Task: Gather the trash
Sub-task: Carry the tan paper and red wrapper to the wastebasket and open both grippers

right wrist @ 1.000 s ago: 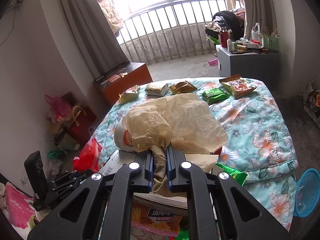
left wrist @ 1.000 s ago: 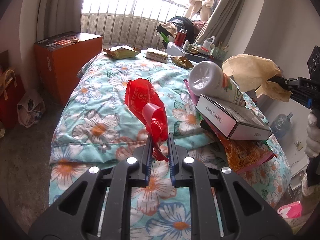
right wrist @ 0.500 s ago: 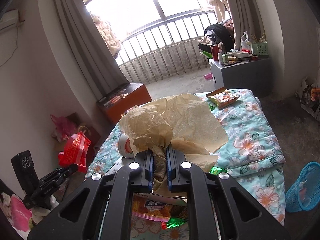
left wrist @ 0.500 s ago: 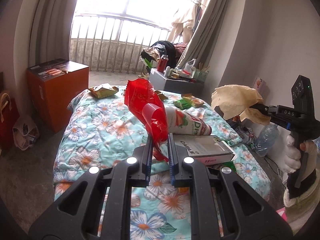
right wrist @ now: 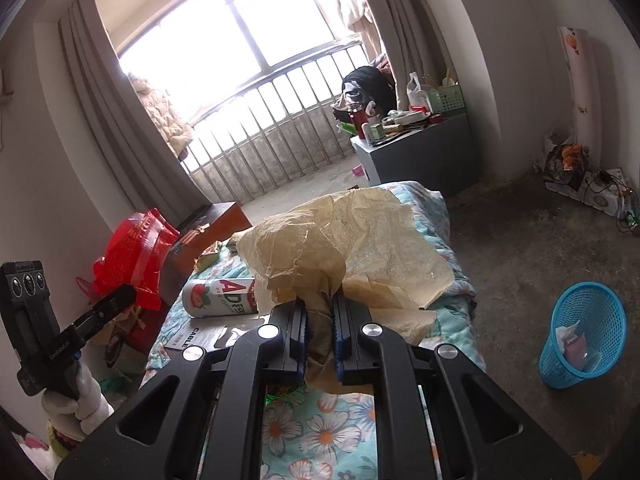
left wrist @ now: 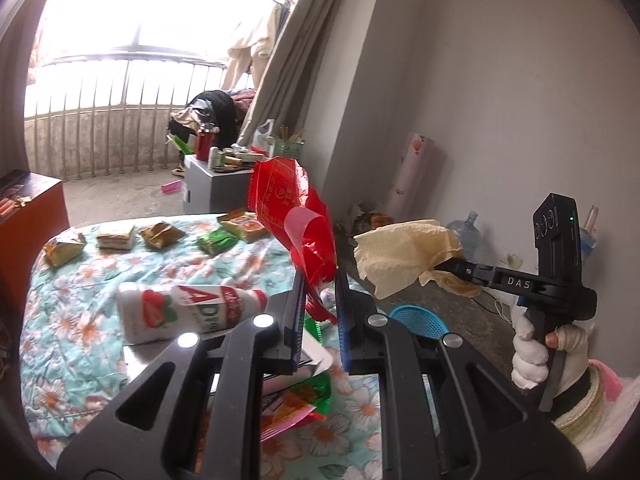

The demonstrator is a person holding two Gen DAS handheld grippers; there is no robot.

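Both grippers have lifted off the floral-quilted bed [right wrist: 448, 216]: left gripper [left wrist: 318, 300] jaws pinch a crumpled red plastic bag [left wrist: 292, 216], right gripper [right wrist: 320, 322] jaws clamp crumpled tan paper [right wrist: 340, 240]; the blue mesh wastebasket [right wrist: 580, 340] waits at four o'clock.

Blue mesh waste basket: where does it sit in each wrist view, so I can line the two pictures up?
Left wrist: blue mesh waste basket at centre, low, on the floor past the bed edge, partly hidden behind the left gripper.
Right wrist: basket at the right edge, on bare floor beside the bed.
Shared landmark: the white AD bottle lying on the floral quilt.
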